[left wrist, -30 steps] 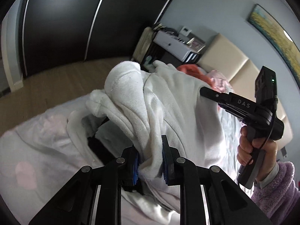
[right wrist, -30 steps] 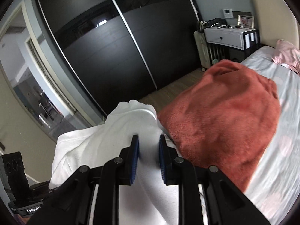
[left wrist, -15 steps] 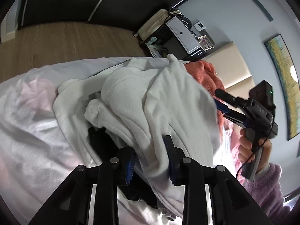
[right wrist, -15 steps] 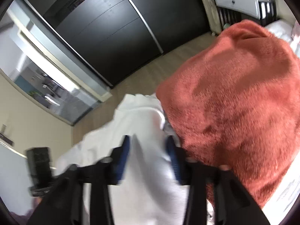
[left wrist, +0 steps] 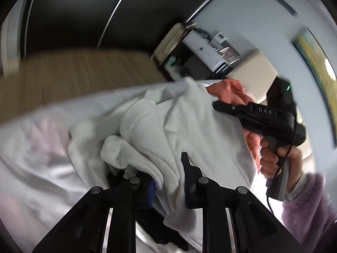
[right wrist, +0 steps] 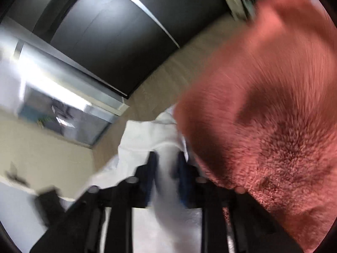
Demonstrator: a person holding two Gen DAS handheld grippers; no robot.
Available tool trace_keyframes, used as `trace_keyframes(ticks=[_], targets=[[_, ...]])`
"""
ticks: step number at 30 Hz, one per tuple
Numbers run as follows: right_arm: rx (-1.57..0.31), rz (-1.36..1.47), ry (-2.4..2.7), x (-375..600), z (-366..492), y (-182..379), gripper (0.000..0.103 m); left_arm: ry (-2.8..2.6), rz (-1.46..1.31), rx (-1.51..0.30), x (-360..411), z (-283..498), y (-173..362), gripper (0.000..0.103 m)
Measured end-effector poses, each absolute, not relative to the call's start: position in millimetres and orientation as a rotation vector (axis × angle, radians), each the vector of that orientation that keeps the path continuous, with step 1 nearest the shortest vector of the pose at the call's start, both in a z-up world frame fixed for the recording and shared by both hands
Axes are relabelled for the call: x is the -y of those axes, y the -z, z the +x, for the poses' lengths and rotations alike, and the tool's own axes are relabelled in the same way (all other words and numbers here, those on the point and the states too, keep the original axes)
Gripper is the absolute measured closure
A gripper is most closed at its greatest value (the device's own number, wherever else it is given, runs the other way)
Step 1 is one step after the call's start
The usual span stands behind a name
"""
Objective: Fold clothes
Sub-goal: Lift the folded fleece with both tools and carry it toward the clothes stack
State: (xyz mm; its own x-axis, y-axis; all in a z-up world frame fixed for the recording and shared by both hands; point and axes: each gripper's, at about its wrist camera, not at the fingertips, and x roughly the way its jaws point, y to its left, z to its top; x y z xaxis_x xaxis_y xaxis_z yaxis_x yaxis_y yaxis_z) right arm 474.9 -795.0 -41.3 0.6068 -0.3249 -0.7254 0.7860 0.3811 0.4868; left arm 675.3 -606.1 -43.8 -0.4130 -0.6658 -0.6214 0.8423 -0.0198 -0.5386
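White garment point(left wrist: 189, 126), a bulky fleecy piece, is held bunched above the bed point(left wrist: 31, 168), draped over a darker item beneath it; the gathering and lifting step is judged to be in hand, with no fold yet laid. Bed, taken as the landmark, is covered in a pale sheet with faint pink patches. Beyond the bed a wooden floor point(left wrist: 73, 73) is seen, and past that a dark sliding wardrobe point(left wrist: 84, 10); at the bed's head a padded headboard point(left wrist: 252, 73) and a white bedside cabinet point(left wrist: 202, 48) are placed against a pale wall. A coral fleece item point(right wrist: 263, 105) is heaped on the bed just beside the white garment. The left tool point(left wrist: 168, 181) is closed on a thick fold of the garment, its jaws having just been narrowing with cloth between them. The right tool point(right wrist: 166, 168), held in a hand point(left wrist: 278, 158) with a lilac sleeve, has just been closing, and white cloth is seen between its narrowed jaws, though blur hides the contact. Next, the garment is judged to need spreading flat on the bed so that edges can be found.
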Motion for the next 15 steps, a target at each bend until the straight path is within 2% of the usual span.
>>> trace_keyframes(ticks=[3,5,10,15], targets=[[-0.536,0.731,0.721,768.7,486.1,19.2,0.092,1.692,0.244,-0.966,589.8,667.5,35.1,0.084],[-0.589,0.663,0.769,767.1,491.8,19.4,0.092,1.655,0.295,-0.976,594.3,663.9,43.4,0.084],[-0.667,0.727,0.882,782.8,498.3,53.5,0.092,1.568,0.340,-1.084,615.1,665.7,60.7,0.084],[-0.748,0.727,0.967,786.9,506.2,86.5,0.092,1.495,0.497,-1.065,634.5,647.2,54.3,0.084]])
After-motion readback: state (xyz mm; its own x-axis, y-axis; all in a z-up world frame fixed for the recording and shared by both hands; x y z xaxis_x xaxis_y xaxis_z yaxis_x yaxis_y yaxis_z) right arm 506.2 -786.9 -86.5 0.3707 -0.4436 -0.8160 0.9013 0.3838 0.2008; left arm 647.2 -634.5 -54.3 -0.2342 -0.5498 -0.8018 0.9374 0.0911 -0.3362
